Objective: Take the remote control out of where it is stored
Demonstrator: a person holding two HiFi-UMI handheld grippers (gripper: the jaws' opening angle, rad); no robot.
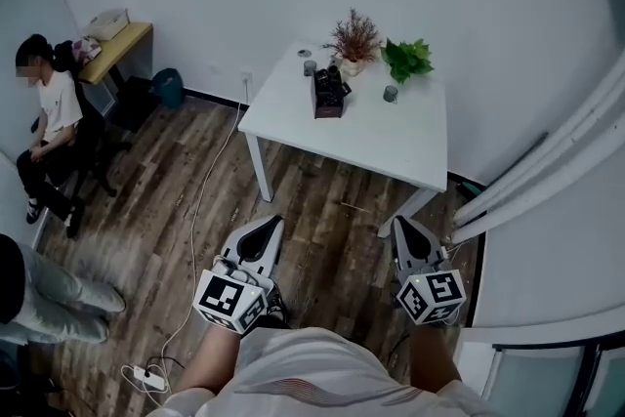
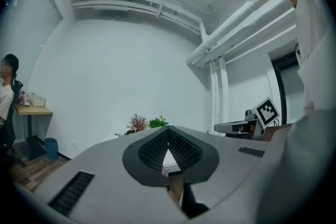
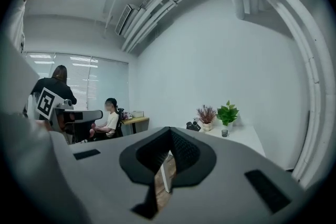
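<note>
The remote control cannot be picked out for certain. The likeliest spot is a dark holder standing on the far half of the white counter, with dark items inside it that are too small to tell apart. Just behind the holder stands a pot of dried reddish stems, and to its right a leafy green plant. A small grey cup sits in front of the green plant, and a second cup is near the holder's far left corner.

Both claws are well short of the counter, over the wooden floor, pointing toward it. The left claw has its jaws together at the tips with nothing between them (only a sliver of counter edge and floor shows through the gap behind the tips). The right claw is likewise closed and empty. Each carries its marker cube near the person's body.

A white cable trails across the floor from the wall to a power strip. Far to the left a person sits on a chair beside a wooden counter, with a blue bin near it. White pipes run along the right side.
</note>
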